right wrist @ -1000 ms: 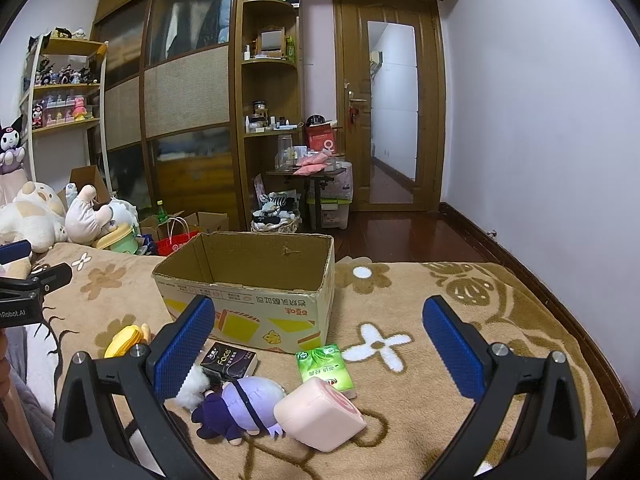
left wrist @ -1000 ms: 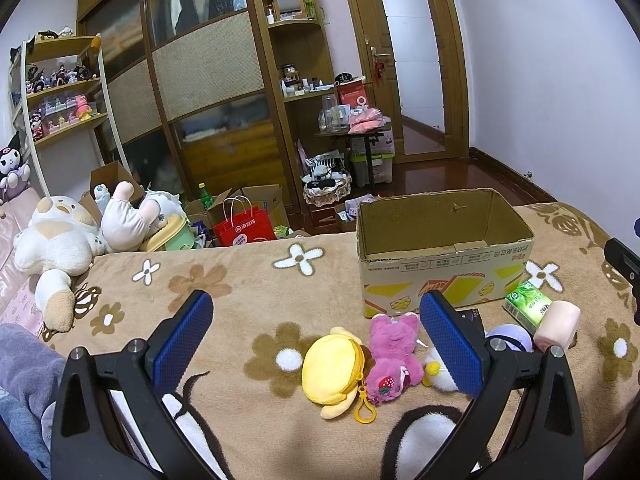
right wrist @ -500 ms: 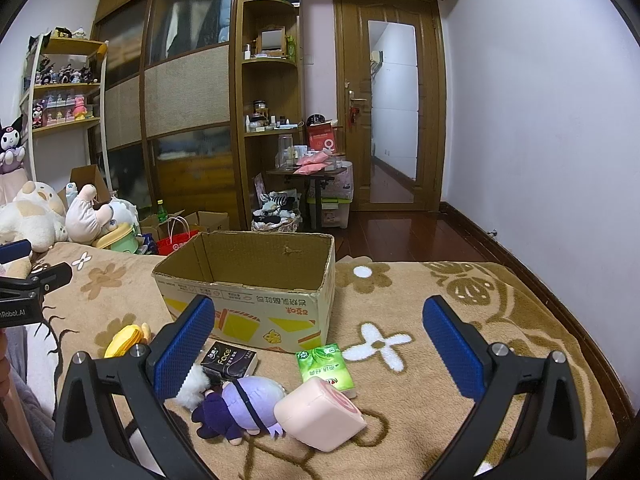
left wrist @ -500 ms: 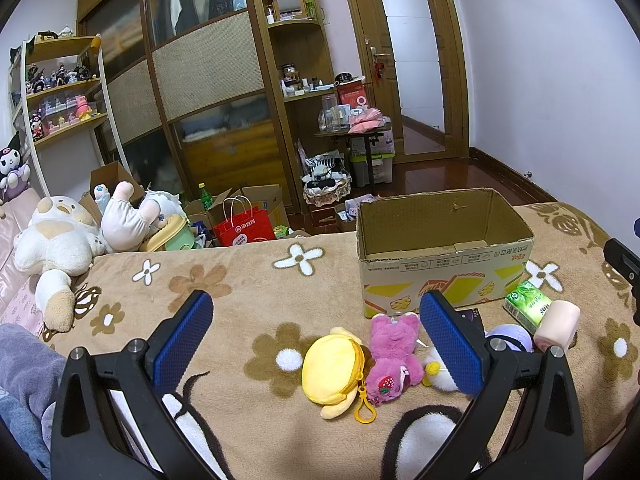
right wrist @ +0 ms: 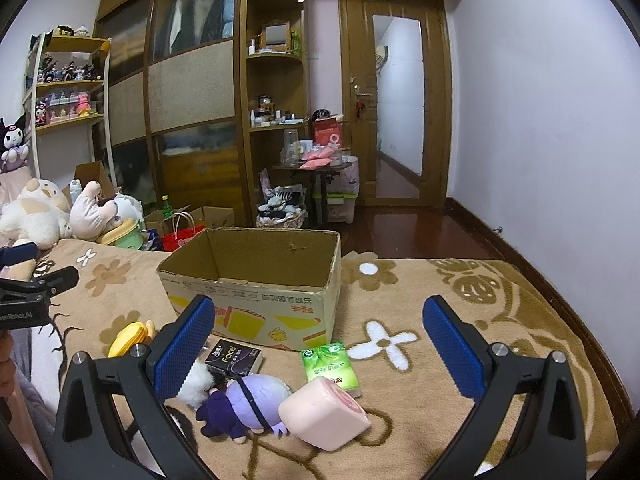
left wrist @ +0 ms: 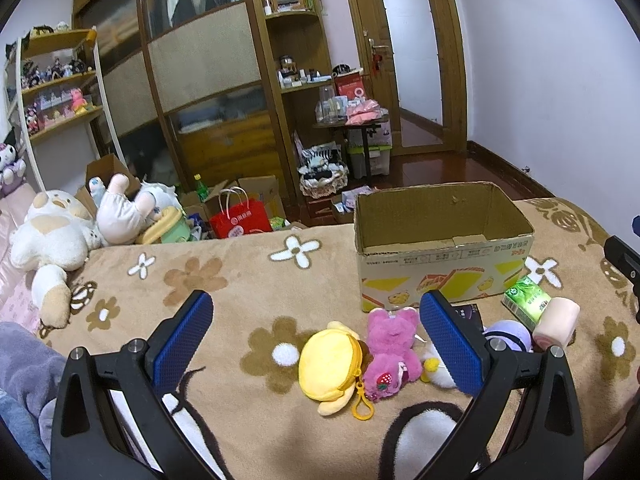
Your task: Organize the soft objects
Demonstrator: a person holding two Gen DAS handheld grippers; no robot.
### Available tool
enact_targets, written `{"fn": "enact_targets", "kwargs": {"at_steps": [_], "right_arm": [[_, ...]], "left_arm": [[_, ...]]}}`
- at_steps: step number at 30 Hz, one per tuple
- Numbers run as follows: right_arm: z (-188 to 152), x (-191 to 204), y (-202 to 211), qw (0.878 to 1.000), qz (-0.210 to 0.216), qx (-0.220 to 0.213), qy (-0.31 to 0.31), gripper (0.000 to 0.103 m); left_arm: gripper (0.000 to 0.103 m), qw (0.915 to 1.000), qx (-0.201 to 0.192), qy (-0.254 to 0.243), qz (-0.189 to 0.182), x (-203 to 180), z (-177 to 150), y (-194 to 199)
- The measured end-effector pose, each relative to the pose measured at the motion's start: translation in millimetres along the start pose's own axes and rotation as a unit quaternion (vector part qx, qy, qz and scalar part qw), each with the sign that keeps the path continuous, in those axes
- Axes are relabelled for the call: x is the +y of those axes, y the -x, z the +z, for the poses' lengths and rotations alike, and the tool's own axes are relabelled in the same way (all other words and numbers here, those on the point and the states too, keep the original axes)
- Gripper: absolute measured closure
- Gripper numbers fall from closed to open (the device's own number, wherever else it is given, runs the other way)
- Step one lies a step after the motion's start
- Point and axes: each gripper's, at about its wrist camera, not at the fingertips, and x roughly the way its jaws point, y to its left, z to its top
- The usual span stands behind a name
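Note:
An open cardboard box [left wrist: 444, 240] stands on the flowered blanket; it also shows in the right wrist view [right wrist: 256, 276]. In front of it lie a yellow plush pouch [left wrist: 330, 364], a pink plush bear [left wrist: 390, 354], a purple plush doll [right wrist: 244, 404], a pink roll-shaped soft toy [right wrist: 322, 412], a green tissue pack [right wrist: 329, 365] and a black tissue pack [right wrist: 234, 356]. My left gripper [left wrist: 316, 340] is open and empty, above the yellow pouch and pink bear. My right gripper [right wrist: 318, 344] is open and empty, above the green pack and pink roll.
Large white plush toys [left wrist: 52, 236] lie at the blanket's far left. Beyond the bed stand a red bag [left wrist: 240, 220], boxes, a wardrobe [left wrist: 200, 80] and a small table [left wrist: 352, 128]. The other gripper's tip [right wrist: 36, 288] shows at the left.

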Motion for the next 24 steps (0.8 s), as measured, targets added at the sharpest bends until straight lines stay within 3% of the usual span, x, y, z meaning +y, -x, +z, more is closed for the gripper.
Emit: {"fn": "enact_targets", "kwargs": {"at_steps": [9, 18, 24], "right_arm": [[-3, -6, -26, 0.999, 0.008, 0.047, -0.024, 0.0], [-5, -19, -51, 0.994, 0.012, 0.089, -0.057, 0.0], [-11, -21, -64, 0.991, 0.008, 0.119, -0.062, 0.0]], "left_arm": [[0.001, 0.9993, 0.033, 0.001, -0.02, 2, 12, -29], [0.001, 0.9973, 0.066, -0.031, 0.0, -4, 22, -66], [0.001, 0.993, 0.11, -0.042, 0.003, -7, 22, -102]]}}
